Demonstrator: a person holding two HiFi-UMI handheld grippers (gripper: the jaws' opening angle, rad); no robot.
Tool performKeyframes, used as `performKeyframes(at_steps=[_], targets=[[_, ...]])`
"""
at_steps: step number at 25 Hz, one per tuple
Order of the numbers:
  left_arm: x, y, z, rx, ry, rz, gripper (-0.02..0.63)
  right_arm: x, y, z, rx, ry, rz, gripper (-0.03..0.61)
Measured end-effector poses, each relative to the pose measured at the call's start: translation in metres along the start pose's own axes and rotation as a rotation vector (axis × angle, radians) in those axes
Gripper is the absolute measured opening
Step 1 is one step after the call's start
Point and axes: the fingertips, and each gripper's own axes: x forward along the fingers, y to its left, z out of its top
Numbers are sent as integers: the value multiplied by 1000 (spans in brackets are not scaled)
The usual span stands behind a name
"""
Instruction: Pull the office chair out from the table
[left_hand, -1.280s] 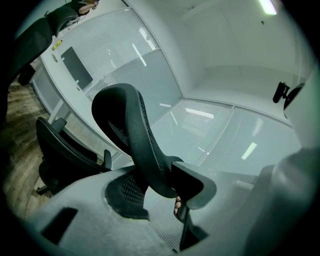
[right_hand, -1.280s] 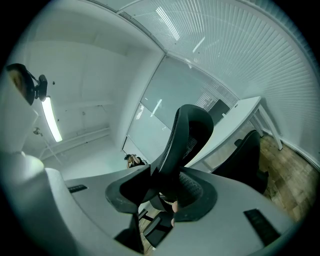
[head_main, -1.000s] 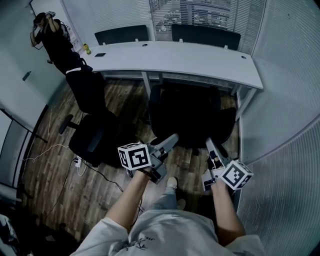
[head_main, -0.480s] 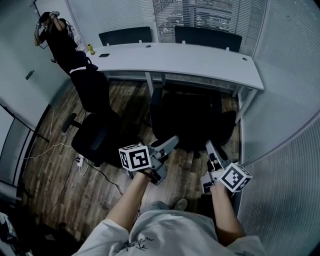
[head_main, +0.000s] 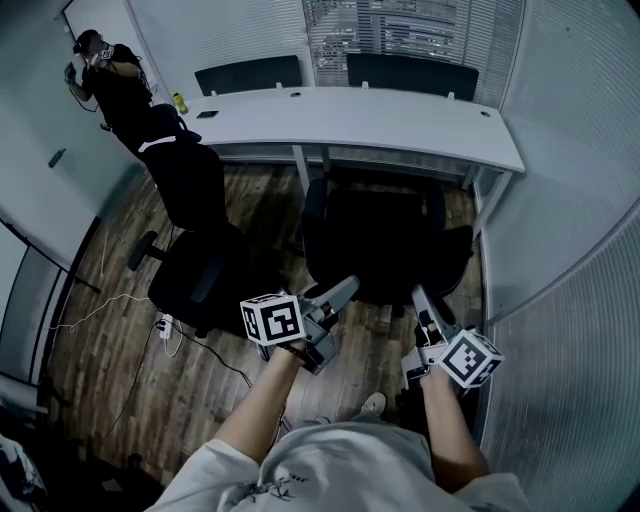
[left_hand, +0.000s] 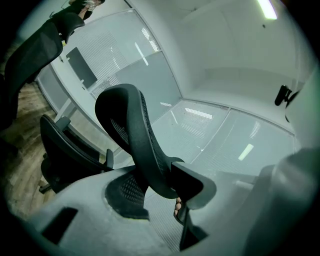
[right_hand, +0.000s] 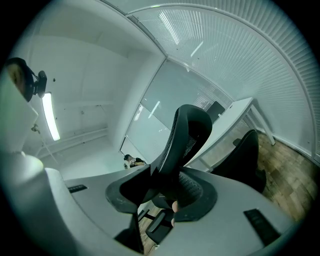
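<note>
The office chair (head_main: 385, 235) is standing in the middle of the head view, just below the near edge of the long white table (head_main: 360, 118) that is running across the upper part of the frame; its seat is facing the table and its backrest is facing the person at the bottom of the frame. Whether the seat's front is reaching under the tabletop cannot be told.

The left gripper (head_main: 340, 292) is reaching up from the lower centre to the left side of the backrest, and the right gripper (head_main: 421, 298) is reaching to its right side; both are pointing towards the table. In the left gripper view the jaws are standing fairly wide with the dark curved edge of the backrest between them, the pads pressing on it; in the right gripper view the jaws are likewise clamping the backrest's mesh edge.

A second black chair (head_main: 195, 275) is standing at centre left on the wooden floor (head_main: 130, 380), well apart from the table. A person in dark clothes (head_main: 115, 90) is standing in the upper left corner; a yellow bottle (head_main: 178, 101) is sitting on the table's left end. Two dark chair backs (head_main: 410, 72) are showing beyond the table's far edge.
</note>
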Motion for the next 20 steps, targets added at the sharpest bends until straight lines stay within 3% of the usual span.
performKeyframes(at_steps=[16, 20], targets=[[-30, -12, -8, -12, 20, -43, 146, -19, 26, -20, 3, -29, 2, 140], [-49, -14, -18, -7, 31, -49, 144, -33, 32, -38, 0, -34, -30, 140]])
